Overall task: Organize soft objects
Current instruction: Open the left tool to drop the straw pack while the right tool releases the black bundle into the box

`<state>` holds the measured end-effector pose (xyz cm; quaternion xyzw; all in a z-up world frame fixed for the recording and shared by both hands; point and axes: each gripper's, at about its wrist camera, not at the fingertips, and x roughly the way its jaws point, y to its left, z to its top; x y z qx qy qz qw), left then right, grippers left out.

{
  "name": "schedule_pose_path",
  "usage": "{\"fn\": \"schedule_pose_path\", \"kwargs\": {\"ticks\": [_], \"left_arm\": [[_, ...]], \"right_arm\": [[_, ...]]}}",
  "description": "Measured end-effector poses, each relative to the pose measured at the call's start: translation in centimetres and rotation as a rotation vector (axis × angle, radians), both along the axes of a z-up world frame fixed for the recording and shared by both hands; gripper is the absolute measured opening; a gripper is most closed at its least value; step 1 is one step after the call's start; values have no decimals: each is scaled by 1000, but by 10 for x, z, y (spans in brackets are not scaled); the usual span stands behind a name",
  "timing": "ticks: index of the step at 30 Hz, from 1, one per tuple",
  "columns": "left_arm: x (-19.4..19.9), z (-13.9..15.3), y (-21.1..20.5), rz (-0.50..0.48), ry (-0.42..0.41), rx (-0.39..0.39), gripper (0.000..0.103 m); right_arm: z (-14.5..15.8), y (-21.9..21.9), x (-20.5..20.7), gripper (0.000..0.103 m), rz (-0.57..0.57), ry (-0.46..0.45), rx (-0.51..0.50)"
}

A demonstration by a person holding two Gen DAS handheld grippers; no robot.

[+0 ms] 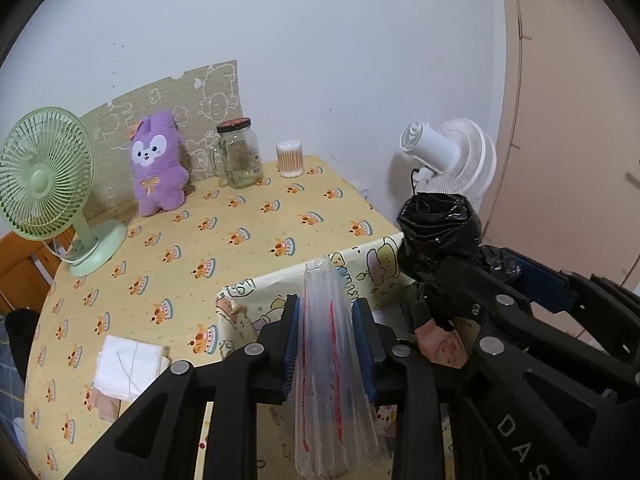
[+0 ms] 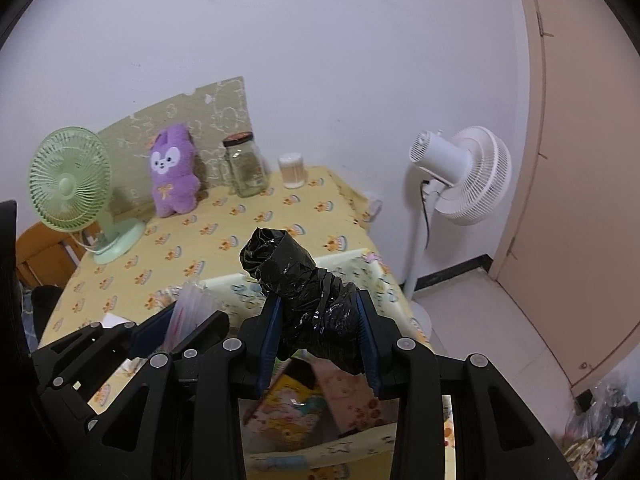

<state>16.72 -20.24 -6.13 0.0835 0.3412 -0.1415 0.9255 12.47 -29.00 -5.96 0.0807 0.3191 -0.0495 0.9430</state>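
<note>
Risk: left tool [image 1: 326,344] pinches slippery clear plastic bags [image 1: 332,380], right tool [image 2: 318,332] squeezes crumpled black bag roll [image 2: 296,280]; either may slide outside patterned fabric box [image 1: 360,264].

The roll of black bags [image 2: 304,280] is thin, crinkled, glossy plastic, and the clear bag pack [image 1: 332,344] is smooth see-through film with red print. The purple plush rabbit [image 1: 158,168] is fuzzy matt pile on a matt printed tablecloth [image 1: 240,240], which looks like cloth, though it could be vinyl. The jar [image 1: 238,156] is clear shiny glass; the green fan [image 1: 48,184] is smooth plastic.
</note>
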Motion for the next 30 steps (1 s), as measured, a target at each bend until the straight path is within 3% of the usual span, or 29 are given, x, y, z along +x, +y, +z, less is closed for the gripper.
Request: {"fn": "schedule_pose_path", "kwargs": {"ticks": [9, 11, 12, 19, 23, 25, 27, 30], "left_arm": [[7, -11, -4, 17, 47, 69, 43], [7, -12, -2, 25, 51, 83, 62], [7, -13, -1, 26, 54, 87, 66], [5, -18, 5, 19, 80, 94, 70], [1, -18, 2, 5, 77, 99, 75], [-1, -17, 1, 1, 75, 102, 77], [-4, -17, 0, -5, 72, 100, 79], [-8, -16, 0, -15, 71, 86, 85]], "right_arm": [[-15, -6, 7, 39, -4, 42, 8], [-18, -5, 9, 39, 7, 47, 15], [-19, -4, 10, 39, 10, 48, 16], [-30, 0, 16, 43, 39, 95, 55], [-33, -1, 15, 50, 23, 102, 57], [-33, -1, 13, 60, 11, 107, 49], [-33, -1, 12, 75, 10, 105, 41], [-29, -1, 5, 80, 6, 86, 17]]}}
